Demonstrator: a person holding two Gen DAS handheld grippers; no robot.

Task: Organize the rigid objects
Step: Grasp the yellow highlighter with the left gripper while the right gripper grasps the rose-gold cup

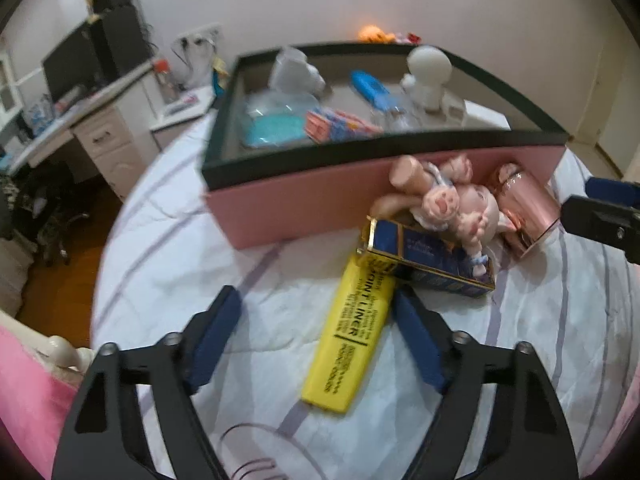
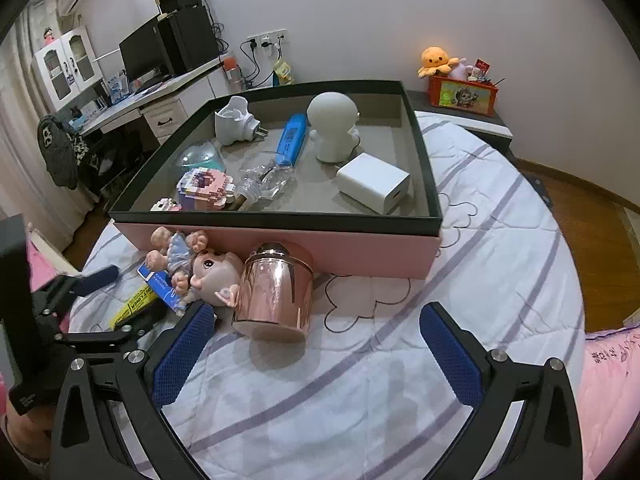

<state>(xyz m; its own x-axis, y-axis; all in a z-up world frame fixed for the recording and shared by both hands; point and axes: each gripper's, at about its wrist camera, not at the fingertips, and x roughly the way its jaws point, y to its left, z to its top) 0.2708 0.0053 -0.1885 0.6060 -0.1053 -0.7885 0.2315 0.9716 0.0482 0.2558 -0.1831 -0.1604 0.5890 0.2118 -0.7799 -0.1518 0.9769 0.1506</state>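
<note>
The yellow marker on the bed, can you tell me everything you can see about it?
The yellow marker is a flat, chunky highlighter that looks like plastic, with black print reading "POINT LINER" along its body. It lies flat on the white quilt with purple stripes, slanted. Its far end tucks under the blue and gold box. The left gripper is open around it, fingers on either side, apparently not squeezing it.

Lower right of the right wrist frame, the bed (image 2: pixel 400 380) lies open. At centre left, the pink canister (image 2: pixel 274 296), pig doll (image 2: pixel 204 268) and yellow highlighter (image 1: pixel 352 332) crowd against the box wall (image 2: pixel 360 252).
</note>
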